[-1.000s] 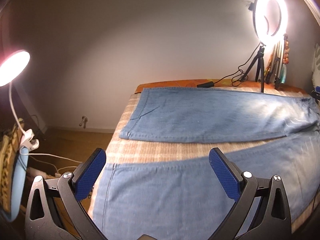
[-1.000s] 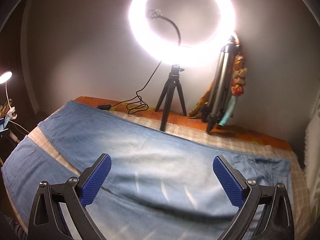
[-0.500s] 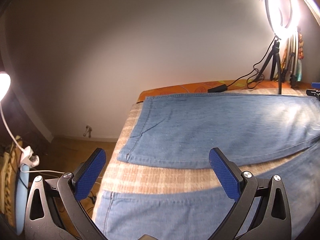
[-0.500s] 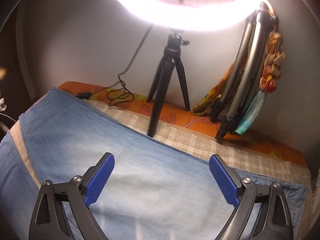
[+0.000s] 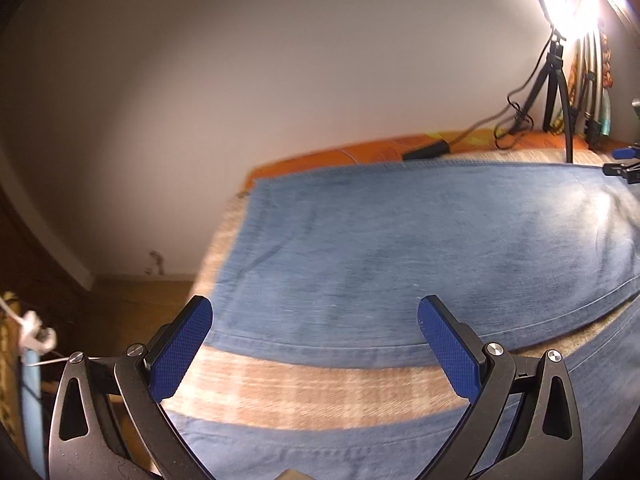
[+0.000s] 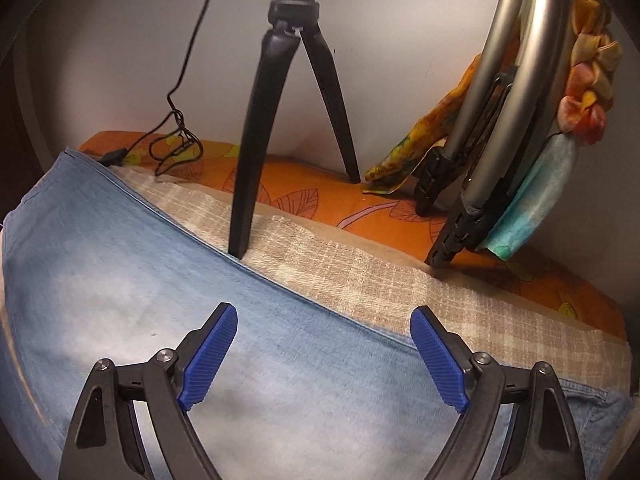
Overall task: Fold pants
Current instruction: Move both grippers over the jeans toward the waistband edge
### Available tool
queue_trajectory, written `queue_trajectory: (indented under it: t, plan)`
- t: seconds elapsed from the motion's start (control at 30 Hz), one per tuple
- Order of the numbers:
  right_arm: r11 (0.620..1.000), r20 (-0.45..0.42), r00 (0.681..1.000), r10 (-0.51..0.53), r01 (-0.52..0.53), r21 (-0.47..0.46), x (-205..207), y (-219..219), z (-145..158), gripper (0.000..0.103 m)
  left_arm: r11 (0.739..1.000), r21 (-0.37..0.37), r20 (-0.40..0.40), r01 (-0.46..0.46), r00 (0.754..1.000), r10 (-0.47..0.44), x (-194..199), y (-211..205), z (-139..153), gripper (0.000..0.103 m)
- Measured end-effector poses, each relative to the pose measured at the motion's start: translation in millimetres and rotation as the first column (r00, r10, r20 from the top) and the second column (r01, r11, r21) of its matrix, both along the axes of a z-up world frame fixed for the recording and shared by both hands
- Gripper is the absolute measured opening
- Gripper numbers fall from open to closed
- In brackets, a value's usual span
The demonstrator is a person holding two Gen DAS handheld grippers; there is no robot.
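Light blue denim pants lie flat on a plaid blanket, legs spread apart. In the left wrist view the far leg [image 5: 420, 240] fills the middle and the near leg [image 5: 320, 448] lies at the bottom. My left gripper [image 5: 314, 332] is open and empty, hovering over the near edge of the far leg by its hem end. In the right wrist view the pants [image 6: 160, 300] lie below my right gripper [image 6: 324, 340], which is open and empty above the far leg's outer edge. The right gripper's tip also shows in the left wrist view [image 5: 624, 162].
A black ring-light tripod [image 6: 288, 100] stands on the blanket [image 6: 380, 280] just past the pants' far edge, with its cable [image 6: 176, 136] on the orange sheet. A folded grey tripod [image 6: 496, 120] and scarves lean on the wall at right. The bed's left edge [image 5: 212, 256] drops to the floor.
Both grippers have moved forward over the bed toward the far leg. The ring light has left the top of the right view. Both stay open.
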State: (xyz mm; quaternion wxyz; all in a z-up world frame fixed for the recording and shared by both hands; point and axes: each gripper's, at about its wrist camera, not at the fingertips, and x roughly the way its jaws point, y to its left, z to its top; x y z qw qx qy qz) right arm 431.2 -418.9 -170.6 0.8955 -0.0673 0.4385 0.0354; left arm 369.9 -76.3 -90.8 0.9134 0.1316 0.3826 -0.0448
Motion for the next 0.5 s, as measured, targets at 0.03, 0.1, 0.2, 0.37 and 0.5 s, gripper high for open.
queue_trajectory:
  t: [0.03,0.1,0.2,0.37,0.5]
  plan:
    - [1.000,-0.004,1.000,0.008,-0.008,-0.002,3,-1,-1,0.088,1.000,-0.008,-0.015,0.004,1.000,-0.004,4,-2,-3,0.102]
    - [1.000,-0.008,1.000,0.022,-0.022,0.000,8,-4,-3,0.088,1.000,-0.023,-0.054,0.012,0.998,-0.013,17,-6,-12,0.102]
    - [0.999,-0.014,0.999,0.034,-0.034,0.016,14,-10,-6,0.088,0.998,-0.054,-0.097,0.017,0.995,-0.022,30,-11,-20,0.102]
    - [0.995,-0.033,0.996,0.083,-0.081,0.057,21,-15,-10,0.088,0.991,-0.130,-0.142,0.010,0.989,-0.029,52,-15,-30,0.102]
    - [0.985,-0.092,0.981,0.170,-0.166,0.050,23,-2,-19,0.085,0.984,-0.181,-0.188,-0.007,0.982,-0.028,63,-13,-41,0.101]
